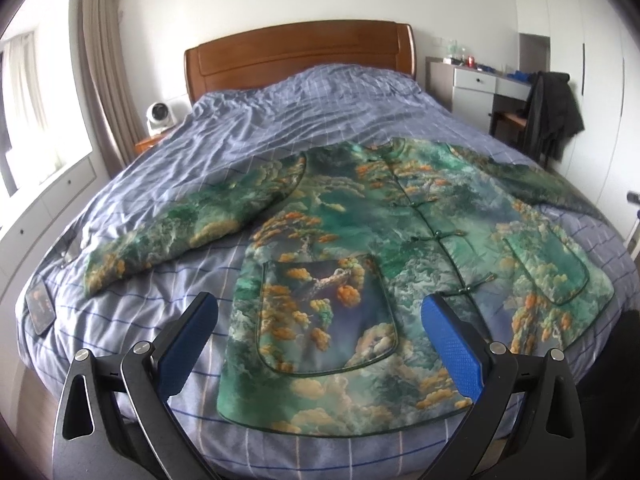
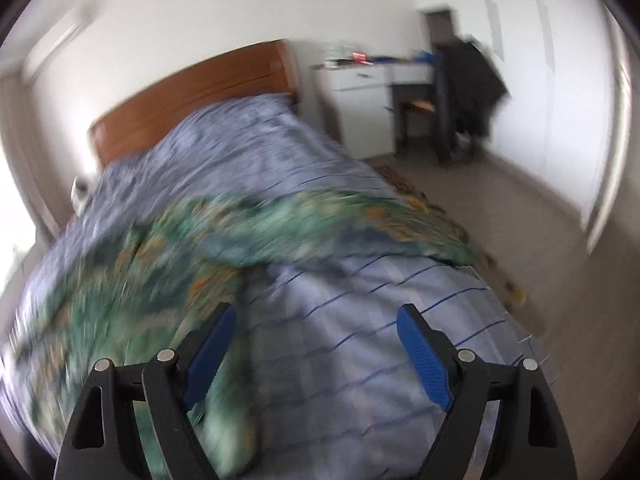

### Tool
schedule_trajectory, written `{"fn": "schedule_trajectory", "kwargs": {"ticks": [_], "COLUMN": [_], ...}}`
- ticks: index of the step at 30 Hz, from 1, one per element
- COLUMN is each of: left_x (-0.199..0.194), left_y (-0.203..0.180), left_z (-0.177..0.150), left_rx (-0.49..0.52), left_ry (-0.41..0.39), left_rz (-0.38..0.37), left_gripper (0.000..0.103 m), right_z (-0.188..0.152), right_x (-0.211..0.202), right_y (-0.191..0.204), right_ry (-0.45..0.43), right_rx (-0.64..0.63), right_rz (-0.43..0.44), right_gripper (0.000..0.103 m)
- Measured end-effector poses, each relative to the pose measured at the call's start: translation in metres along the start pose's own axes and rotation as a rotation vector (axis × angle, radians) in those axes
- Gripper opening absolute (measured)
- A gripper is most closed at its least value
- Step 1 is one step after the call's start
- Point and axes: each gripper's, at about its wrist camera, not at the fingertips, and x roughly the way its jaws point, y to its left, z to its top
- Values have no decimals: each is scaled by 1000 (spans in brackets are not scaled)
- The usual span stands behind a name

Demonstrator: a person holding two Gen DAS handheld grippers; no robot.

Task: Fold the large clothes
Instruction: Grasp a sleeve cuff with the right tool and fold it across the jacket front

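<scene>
A large green jacket (image 1: 360,240) with an orange and blue landscape print lies flat and face up on the bed, front buttoned, both sleeves spread out. My left gripper (image 1: 320,308) is open and empty, held above the jacket's lower left pocket near the hem. In the blurred right wrist view the jacket (image 2: 248,236) lies to the left and ahead, its right sleeve (image 2: 400,224) reaching to the bed's right edge. My right gripper (image 2: 316,320) is open and empty above bare duvet to the right of the hem.
The bed has a blue checked duvet (image 1: 280,120) and a wooden headboard (image 1: 300,52). A phone (image 1: 40,308) lies at the bed's left edge. A white desk (image 1: 480,80) and a chair with a dark coat (image 1: 556,108) stand at the right. A fan (image 1: 160,116) sits at the left.
</scene>
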Motion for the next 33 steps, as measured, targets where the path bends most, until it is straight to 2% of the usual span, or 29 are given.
{"fn": "schedule_trajectory", "kwargs": {"ticks": [3,5,7,12,16,17,18,19,21,24,29,32,33], "left_x": [1,3,5,6,7,7,8,8,8,13,20,14,11], "left_y": [-6,-11,-15,-21,-19,-18,-17,-16,-12,-8,-8,-7,-6], "left_z": [0,1,1,5,7,7,6,6,4,2,0,-1,-1], "left_rx": [6,15,29,58,61,60,59,59,50,23,-17,-30,-32], "left_ry": [9,18,25,31,39,43,47,48,48,61,73,53,47], "left_rz": [4,7,11,29,49,53,59,63,68,55,29,21,21], "left_gripper": [102,102,102,102,102,102,102,102,102,102,102,102,102], "right_z": [29,37,35,11,-2,-5,-4,-2,13,50,111,124,126], "right_x": [35,63,94,153,188,196,200,200,190,158,97,69,66], "right_y": [-69,-112,-146,-190,-203,-204,-204,-204,-188,-150,-34,58,78], "right_ry": [35,73,110,122,100,79,76,77,31,-68,-137,-148,-143], "right_rx": [242,438,627,962,1071,1099,1093,1069,966,760,360,138,97], "right_rz": [61,98,182,204,149,150,141,127,77,125,258,344,363], "right_gripper": [84,84,84,79,67,53,40,14,11,10,10,10,10]}}
